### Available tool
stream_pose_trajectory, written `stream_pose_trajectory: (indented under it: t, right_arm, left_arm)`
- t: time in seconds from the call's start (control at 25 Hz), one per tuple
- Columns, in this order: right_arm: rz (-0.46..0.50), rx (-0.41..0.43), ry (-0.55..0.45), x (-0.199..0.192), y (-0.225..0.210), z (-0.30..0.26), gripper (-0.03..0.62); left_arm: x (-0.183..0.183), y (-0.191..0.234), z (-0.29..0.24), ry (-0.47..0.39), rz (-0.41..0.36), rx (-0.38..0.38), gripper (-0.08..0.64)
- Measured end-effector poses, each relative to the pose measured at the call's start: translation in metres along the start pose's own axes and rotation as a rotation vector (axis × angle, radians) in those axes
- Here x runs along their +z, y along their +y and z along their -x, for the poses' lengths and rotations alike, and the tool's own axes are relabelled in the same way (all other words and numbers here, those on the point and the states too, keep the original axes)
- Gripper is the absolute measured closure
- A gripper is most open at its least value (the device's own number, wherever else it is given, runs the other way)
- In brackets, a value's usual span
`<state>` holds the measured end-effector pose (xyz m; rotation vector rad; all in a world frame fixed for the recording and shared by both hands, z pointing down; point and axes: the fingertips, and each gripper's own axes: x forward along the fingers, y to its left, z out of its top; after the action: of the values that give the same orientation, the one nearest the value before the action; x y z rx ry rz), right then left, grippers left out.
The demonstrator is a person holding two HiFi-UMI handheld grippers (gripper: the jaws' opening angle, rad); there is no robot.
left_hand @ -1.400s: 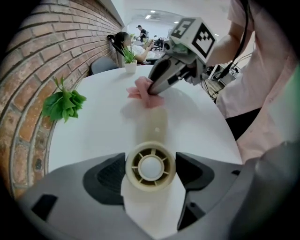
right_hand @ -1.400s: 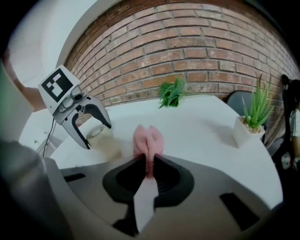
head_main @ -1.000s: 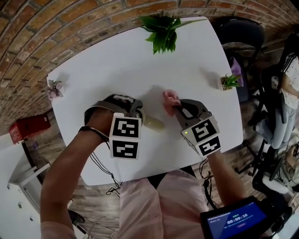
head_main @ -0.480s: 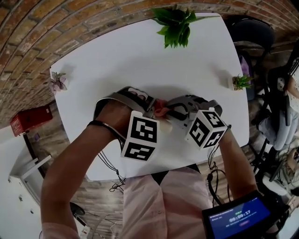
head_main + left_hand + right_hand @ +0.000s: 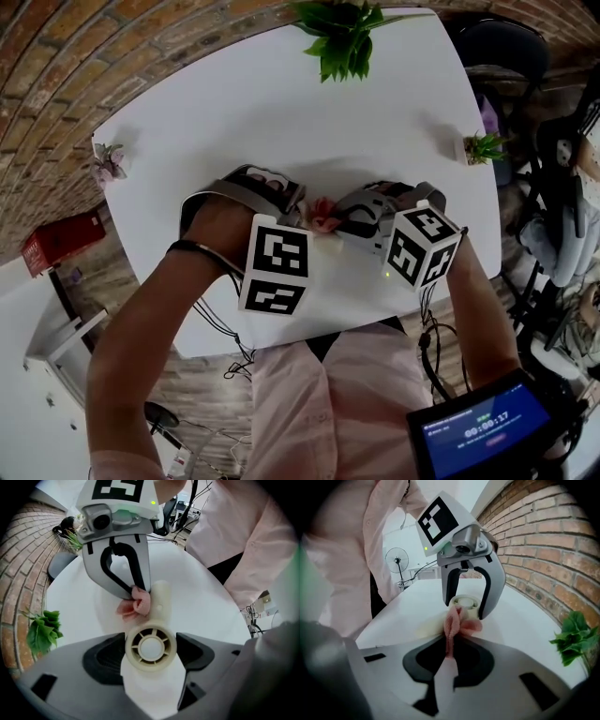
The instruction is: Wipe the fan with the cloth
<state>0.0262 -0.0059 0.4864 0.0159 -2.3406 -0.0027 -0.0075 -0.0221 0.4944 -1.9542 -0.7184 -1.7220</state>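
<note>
- Left gripper [image 5: 294, 209] clamped on the cream handheld fan [image 5: 151, 647], over the white table [image 5: 281, 103].
- Right gripper [image 5: 449, 665] pinched shut on the pink cloth [image 5: 457, 623].
- A second ago the two were apart; now the cloth touches the fan body. I reckon wiping is starting.

White rounded table [image 5: 234, 103] carries a green leafy plant [image 5: 342, 37], a small potted succulent [image 5: 483, 148] and a pale dried-flower sprig [image 5: 106, 167].

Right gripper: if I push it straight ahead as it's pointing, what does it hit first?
The fan head, held by the left gripper; the pinched cloth leads and seems to touch it.
</note>
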Motion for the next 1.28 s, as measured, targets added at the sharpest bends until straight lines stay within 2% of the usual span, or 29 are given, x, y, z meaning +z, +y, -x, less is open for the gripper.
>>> stream_pose_trajectory:
  t: [0.28,0.64,0.88,0.96,1.08,1.16,1.28]
  right_arm:
    - [-0.068,0.011,-0.012,-0.014,0.016,0.015,0.552]
    - [-0.201,-0.081,-0.054,-0.029,0.031,0.03,0.551]
    - [-0.253,-0.131,-0.055,-0.029,0.037,0.032,0.551]
    - [-0.256,-0.124,-0.065,-0.027,0.044,0.029,0.551]
    - [-0.266,-0.115,-0.091,-0.014,0.055,0.02,0.549]
    - [-0.29,-0.116,-0.116,-0.003,0.063,0.014,0.548]
    - [-0.328,-0.156,-0.165,0.012,0.064,0.016,0.546]
  left_arm:
    - [-0.001,0.004,0.0,-0.016,0.075,0.004,0.213]
    - [0.0,0.012,0.0,-0.021,0.239,0.015,0.213]
    - [0.001,0.016,0.0,-0.01,0.361,0.034,0.213]
    - [0.001,0.018,0.0,-0.024,0.432,0.044,0.213]
    - [0.007,0.029,0.002,-0.119,0.62,0.105,0.213]
    - [0.01,0.034,0.005,-0.209,0.738,0.169,0.212]
    - [-0.004,0.03,0.019,-0.272,0.886,0.307,0.192]
